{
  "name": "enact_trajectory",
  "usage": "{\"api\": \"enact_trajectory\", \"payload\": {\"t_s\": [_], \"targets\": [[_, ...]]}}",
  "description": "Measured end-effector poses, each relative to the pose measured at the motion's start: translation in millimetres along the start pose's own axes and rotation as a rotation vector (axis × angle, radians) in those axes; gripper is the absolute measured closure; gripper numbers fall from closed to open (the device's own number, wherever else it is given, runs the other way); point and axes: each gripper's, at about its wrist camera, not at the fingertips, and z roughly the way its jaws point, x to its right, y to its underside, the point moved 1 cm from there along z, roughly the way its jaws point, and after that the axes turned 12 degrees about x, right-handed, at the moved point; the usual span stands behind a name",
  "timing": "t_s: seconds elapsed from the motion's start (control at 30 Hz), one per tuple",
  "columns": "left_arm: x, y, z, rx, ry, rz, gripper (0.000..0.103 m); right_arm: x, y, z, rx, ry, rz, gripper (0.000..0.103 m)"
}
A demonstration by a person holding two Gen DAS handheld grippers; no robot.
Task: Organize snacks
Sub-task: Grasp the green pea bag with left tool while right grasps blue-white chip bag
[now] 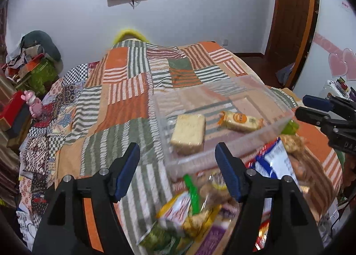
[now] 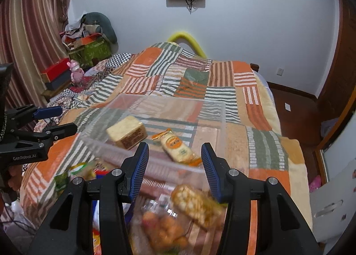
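Observation:
A clear plastic bin (image 1: 255,139) (image 2: 213,108) sits on the patchwork bed cover. Inside lie a wrapped pale cake block (image 1: 189,131) (image 2: 126,132) and an orange-ended cracker packet (image 1: 241,121) (image 2: 178,148). A blurred heap of snack bags (image 1: 189,212) (image 2: 178,217) lies in front of the bin. My left gripper (image 1: 176,170) is open and empty above the heap's left side. My right gripper (image 2: 175,166) is open and empty above a nut bar packet (image 2: 195,206); it also shows in the left wrist view (image 1: 311,108).
The bed cover (image 1: 124,103) (image 2: 255,121) spreads left and beyond the bin. Boxes and a pink toy (image 1: 33,103) (image 2: 76,72) sit at the left of the bed. A wooden door (image 1: 291,14) and floor are at the right.

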Motion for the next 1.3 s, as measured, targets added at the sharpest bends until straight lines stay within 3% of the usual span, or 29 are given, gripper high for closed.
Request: {"api": "enact_trajectory", "payload": {"t_s": [0.4, 0.8, 1.1, 1.3], "targets": [[-29, 60, -34, -0.071, -0.029, -0.052, 0.024, -25, 28, -17, -0.024, -0.042, 0.045, 0.049], [-58, 132, -16, -0.219, -0.029, -0.152, 0.023, -49, 50, -2, -0.096, -0.074, 0.056, 0.038], [-49, 151, 12, -0.274, 0.031, -0.179, 0.023, -66, 58, 14, -0.130, -0.060, -0.005, 0.034], [-45, 153, 19, -0.240, 0.016, -0.164, 0.024, -67, 62, 21, -0.145, -0.053, -0.006, 0.033]]}}
